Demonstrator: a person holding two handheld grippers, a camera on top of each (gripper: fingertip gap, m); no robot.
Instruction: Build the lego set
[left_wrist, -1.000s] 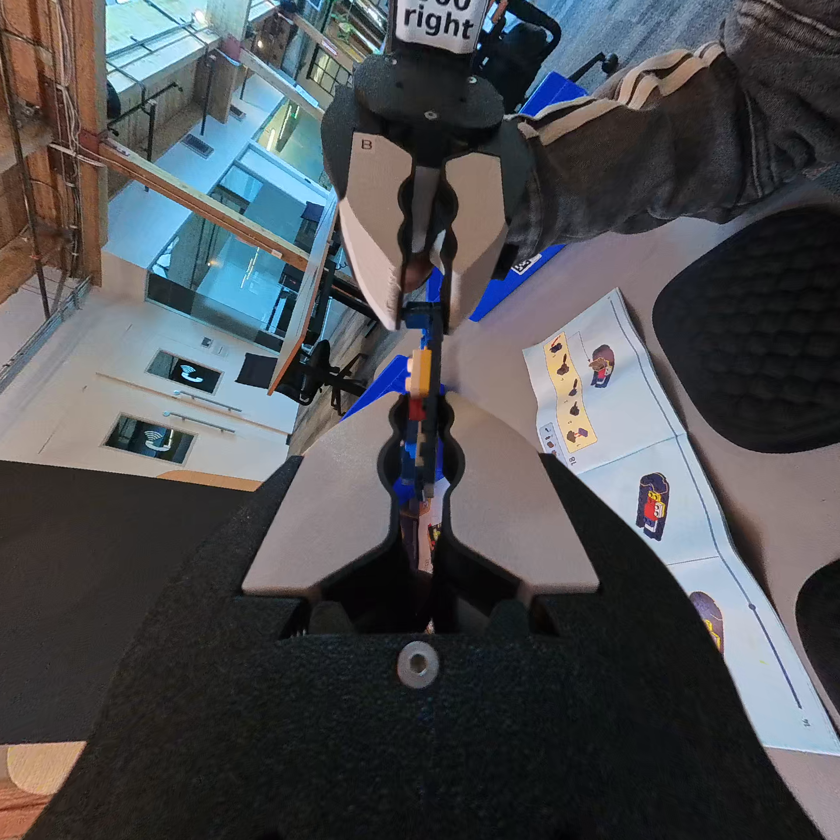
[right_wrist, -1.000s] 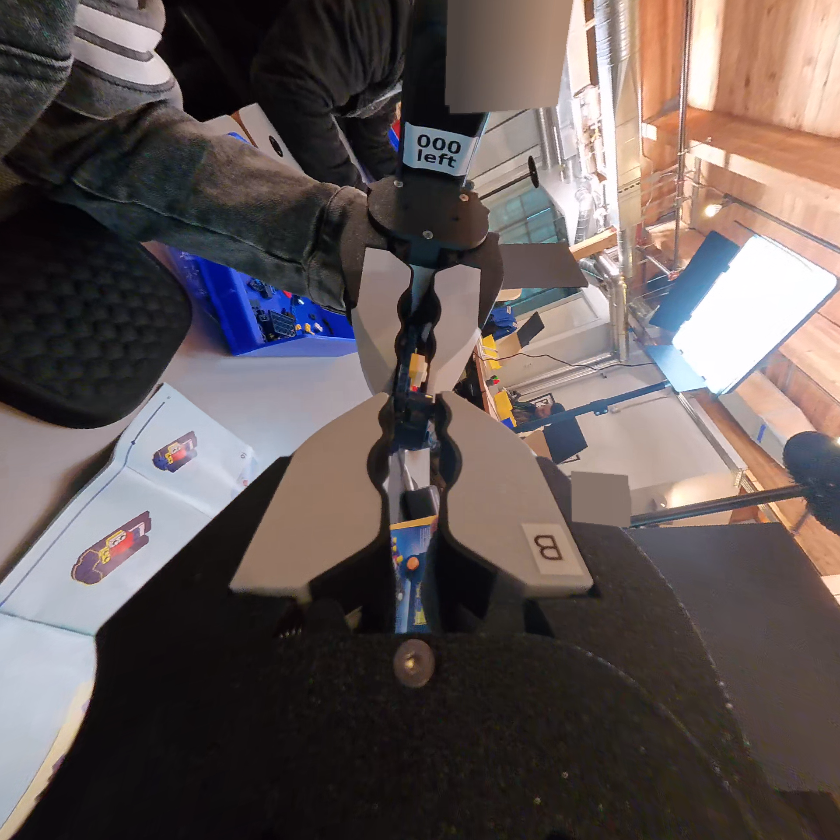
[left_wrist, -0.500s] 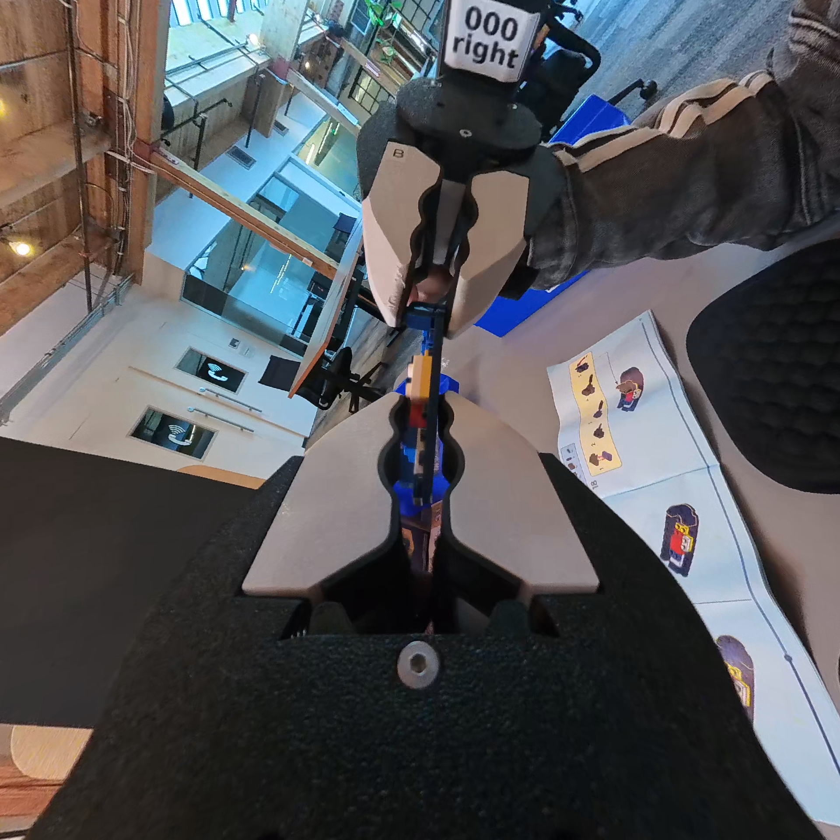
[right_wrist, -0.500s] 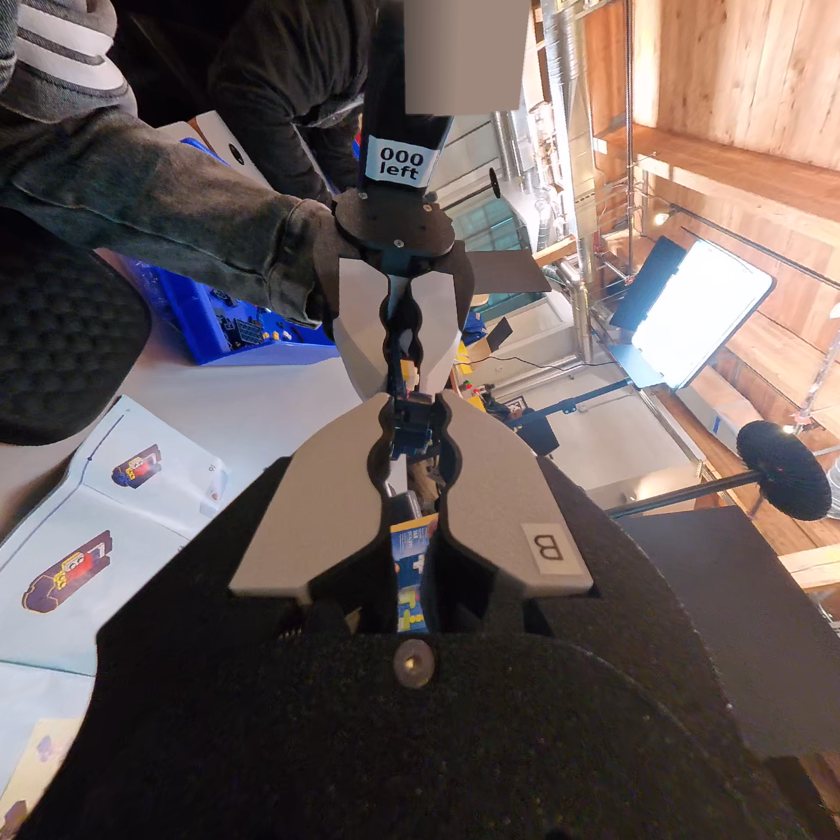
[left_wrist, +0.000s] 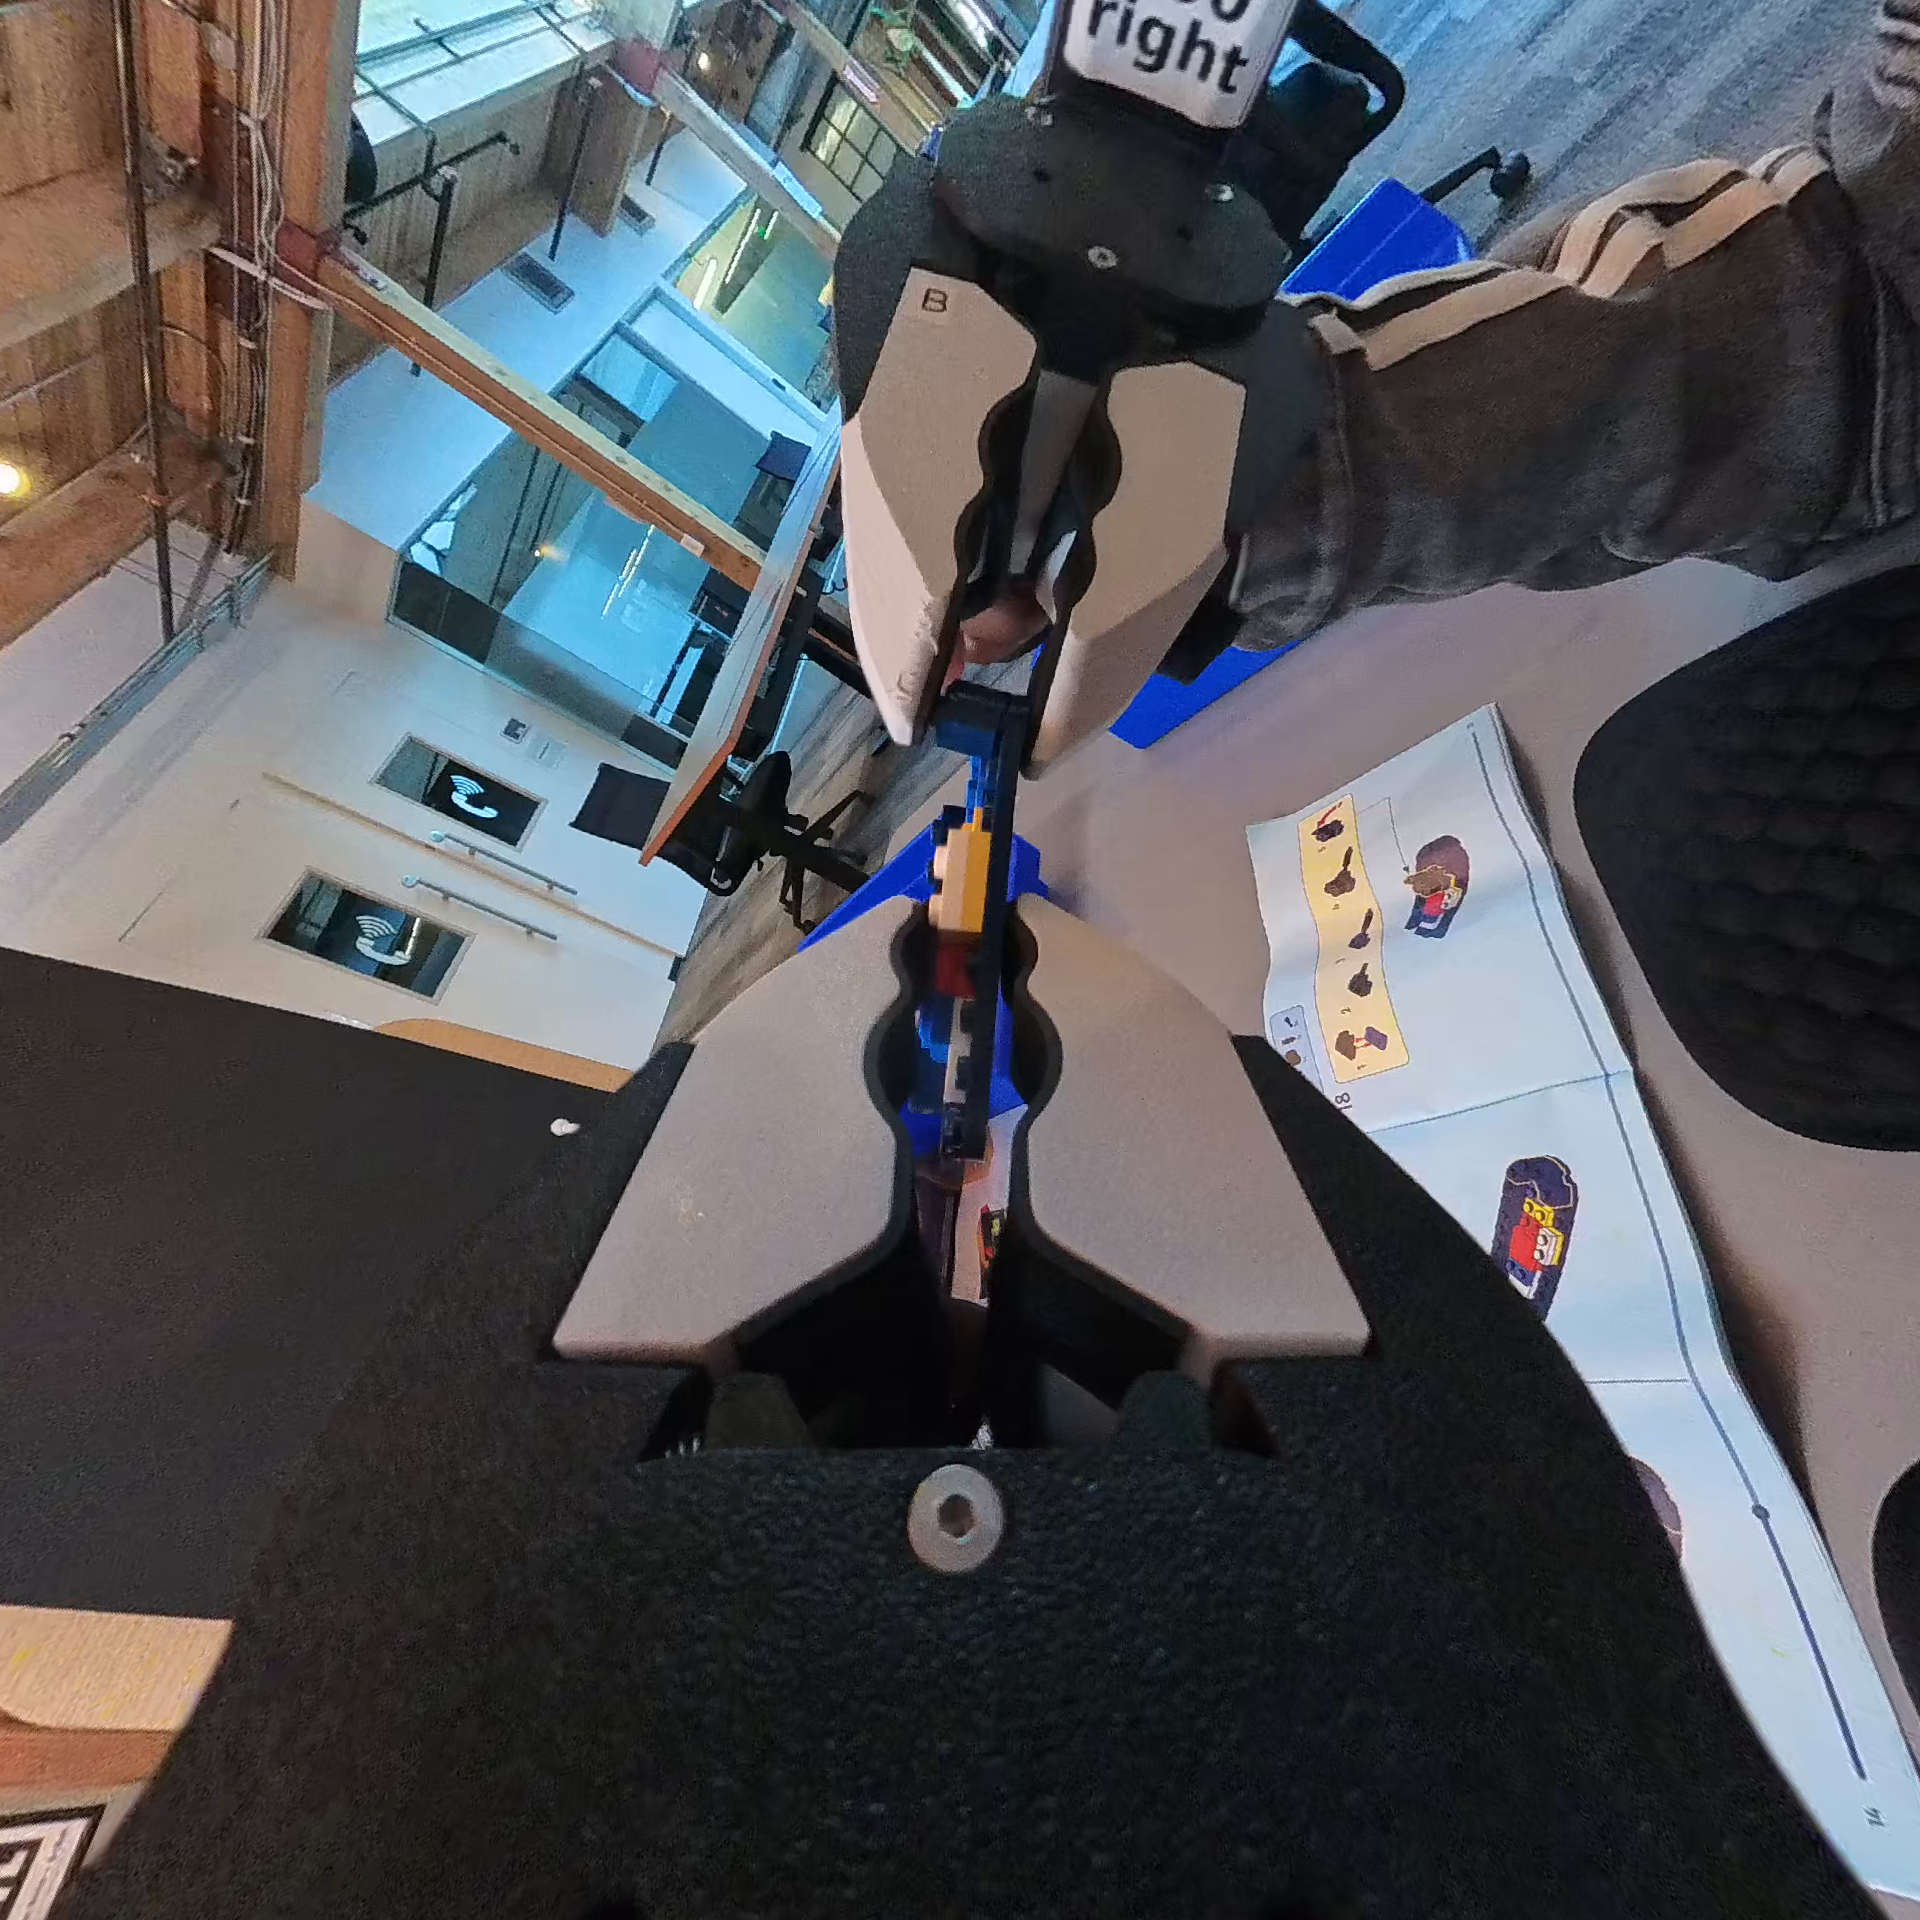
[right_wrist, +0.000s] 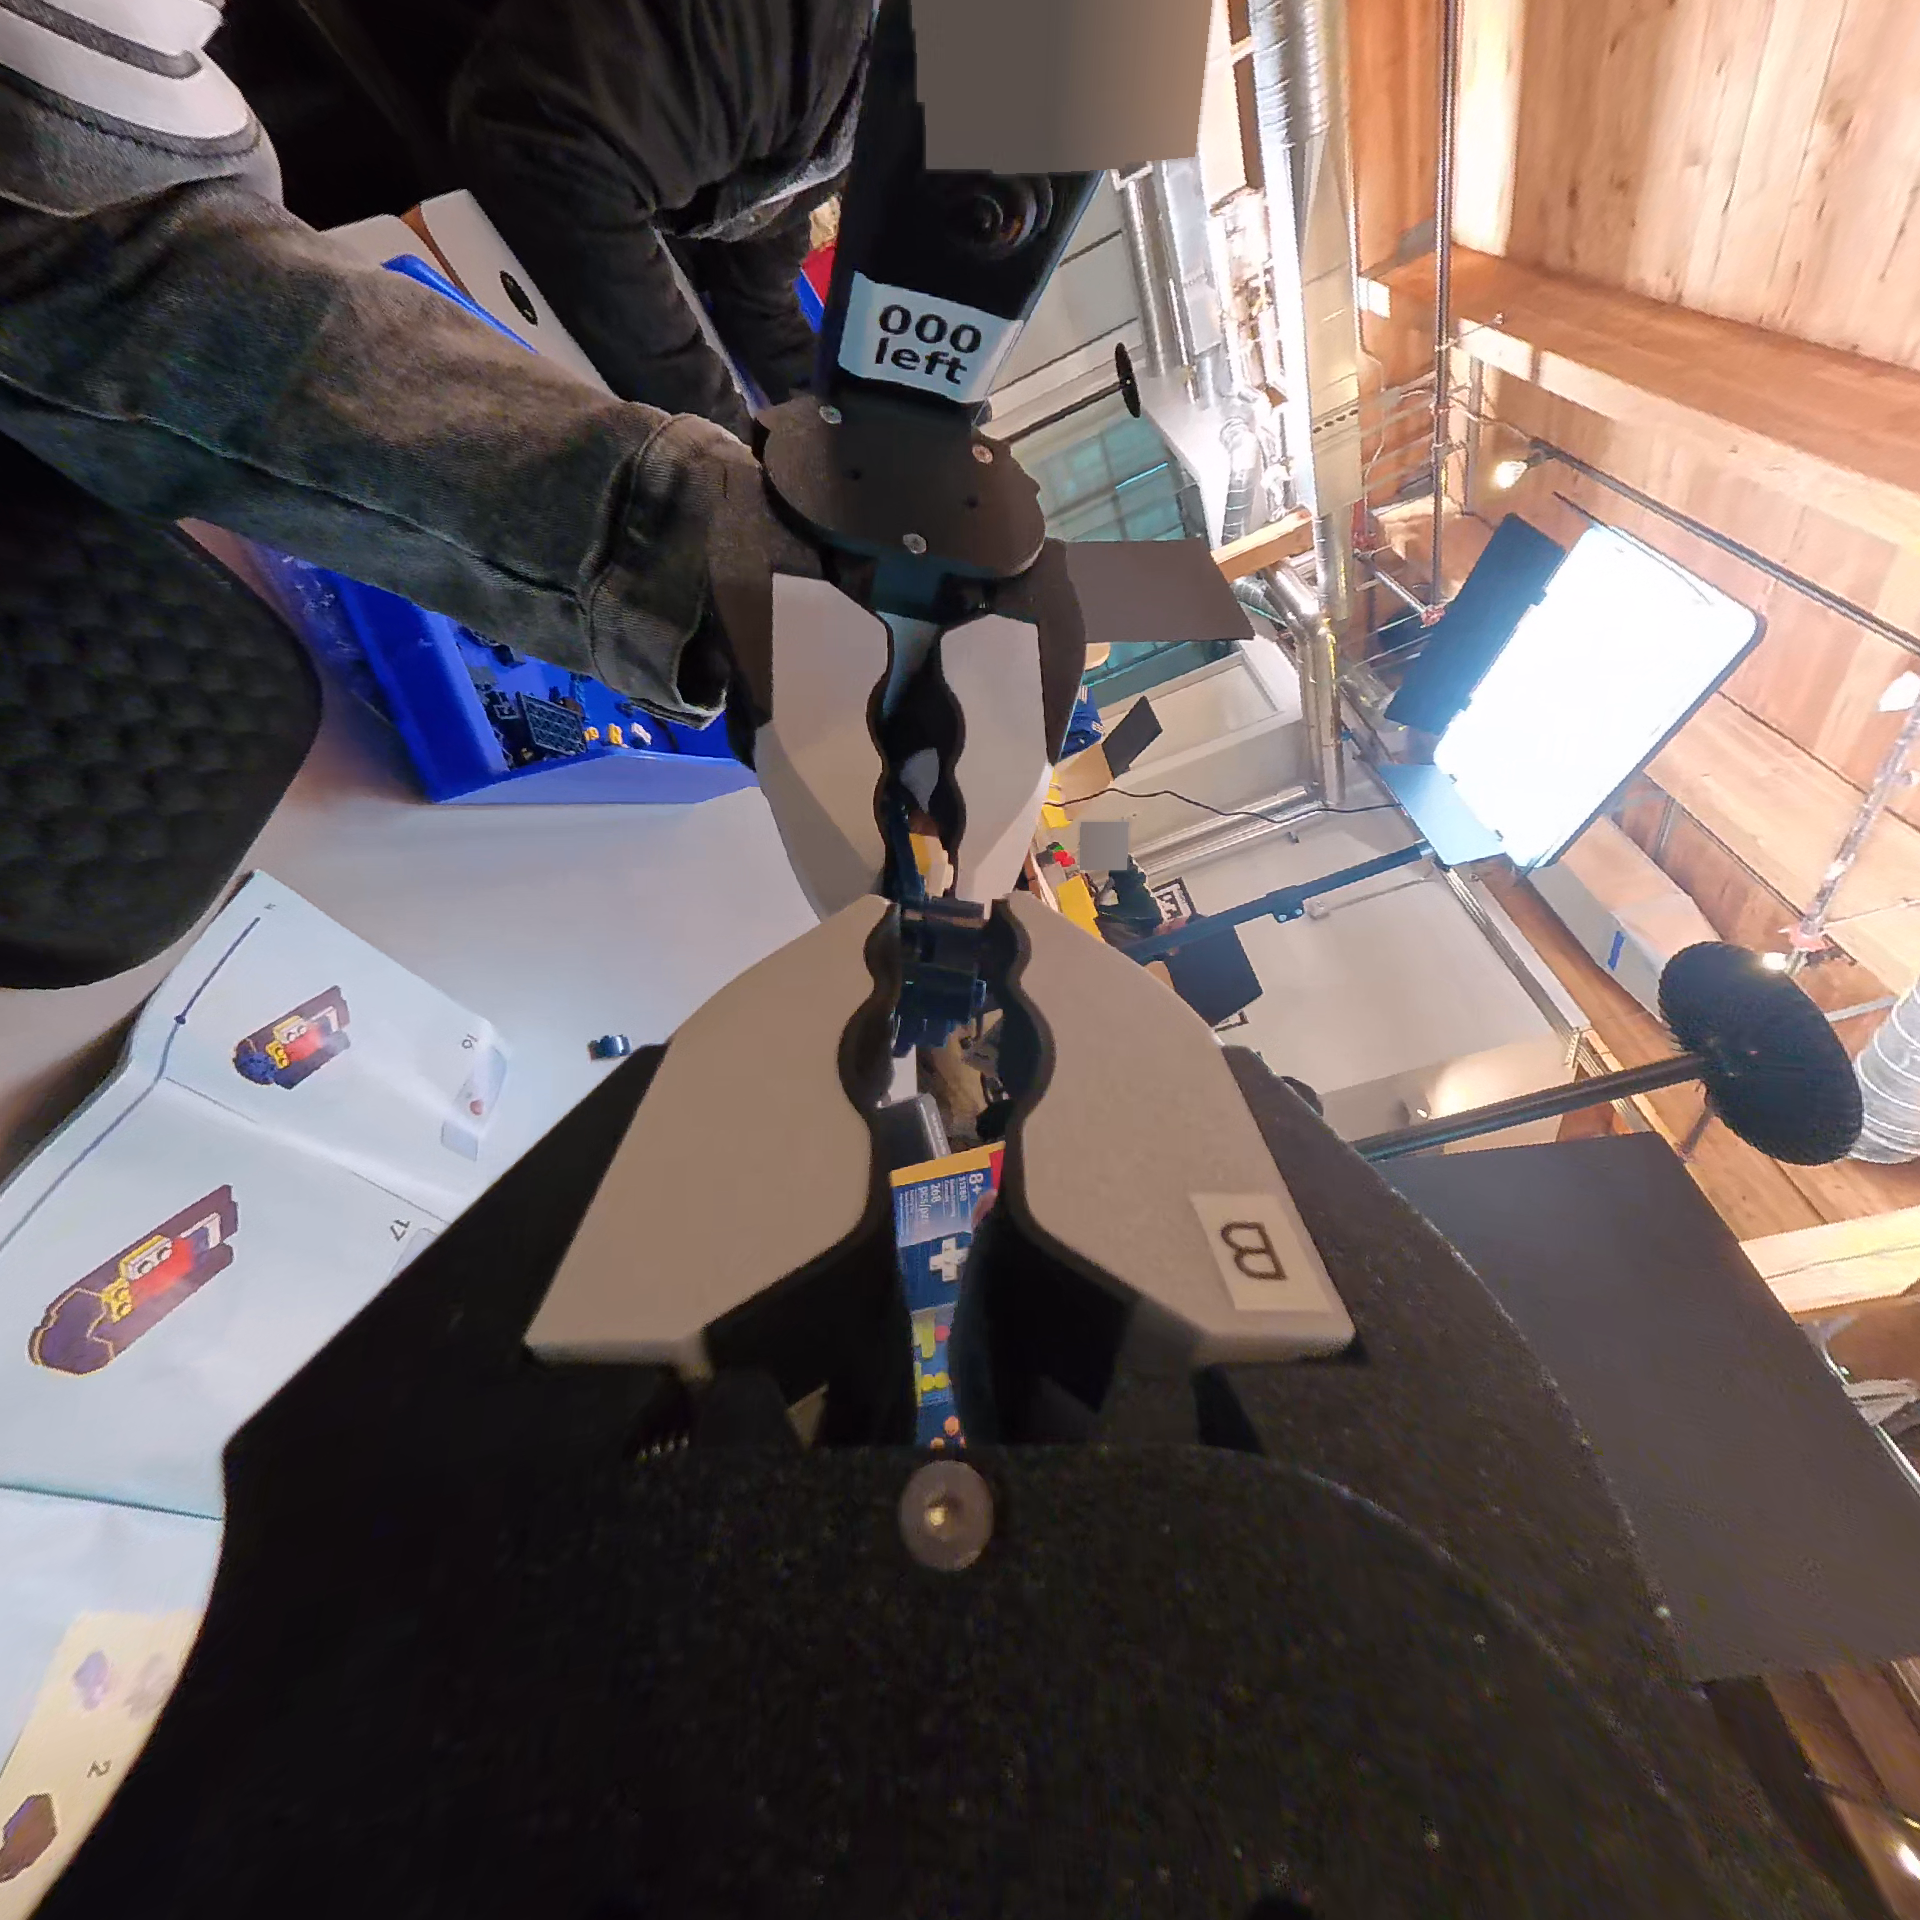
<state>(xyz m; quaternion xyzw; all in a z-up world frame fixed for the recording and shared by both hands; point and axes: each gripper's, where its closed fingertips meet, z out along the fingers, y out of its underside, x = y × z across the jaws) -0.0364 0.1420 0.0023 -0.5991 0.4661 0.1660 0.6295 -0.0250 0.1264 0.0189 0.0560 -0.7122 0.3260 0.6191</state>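
L claw (left_wrist: 961, 940) + R claw (right_wrist: 943, 920) both gripping brick build (left_wrist: 971, 904) | blue bin (right_wrist: 468, 717): loose bricks

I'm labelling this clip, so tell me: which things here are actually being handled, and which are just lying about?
Being handled:
- brick model, blue with yellow and red bricks, gripped at one end by the left claw and at the other by the right claw

Lying about:
- instruction sheet on the table
- blue bin of loose bricks
- black pad
- small blue piece

Glossy plastic brick model (left_wrist: 966, 894), matt paper instruction sheet (left_wrist: 1475, 1039)
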